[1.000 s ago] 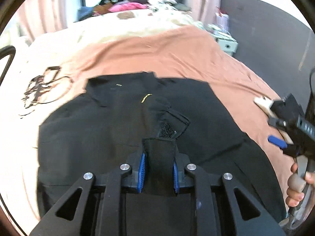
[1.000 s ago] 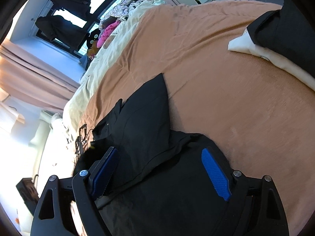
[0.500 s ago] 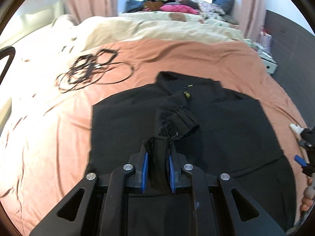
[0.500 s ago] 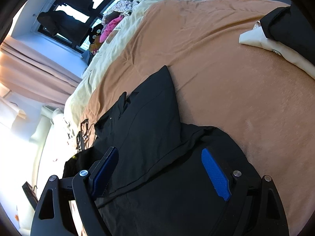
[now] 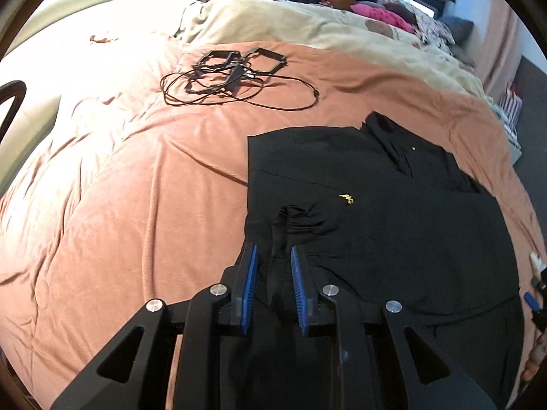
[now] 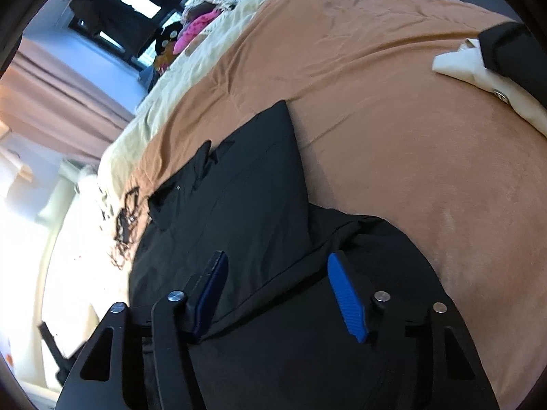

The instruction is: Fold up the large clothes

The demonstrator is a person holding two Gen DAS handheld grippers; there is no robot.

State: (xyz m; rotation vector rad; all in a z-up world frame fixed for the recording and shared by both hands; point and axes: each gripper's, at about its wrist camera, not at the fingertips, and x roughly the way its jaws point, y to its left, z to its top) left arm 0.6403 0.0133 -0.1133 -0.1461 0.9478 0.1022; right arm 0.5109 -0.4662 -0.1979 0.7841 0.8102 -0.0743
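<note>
The black shirt [image 5: 393, 225] lies spread on the bed's brown blanket [image 5: 136, 205]; the left tool [image 5: 271, 273] is clamped on a bunched fold of it; the right tool [image 6: 273, 273] is closing over the cloth, pads apart; black cables [image 5: 232, 82] lie beyond.

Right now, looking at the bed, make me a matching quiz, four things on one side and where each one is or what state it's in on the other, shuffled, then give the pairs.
Things:
1. black shirt
2. tangle of black cords
3. left gripper
4. right gripper

States or places:
A. fingers closing over a fabric edge, not yet pinching
B. spread on the salmon blanket
C. clamped on a bunched fold of cloth
D. lying beyond the shirt, toward the cream duvet

Pairs: 1-B, 2-D, 3-C, 4-A
</note>
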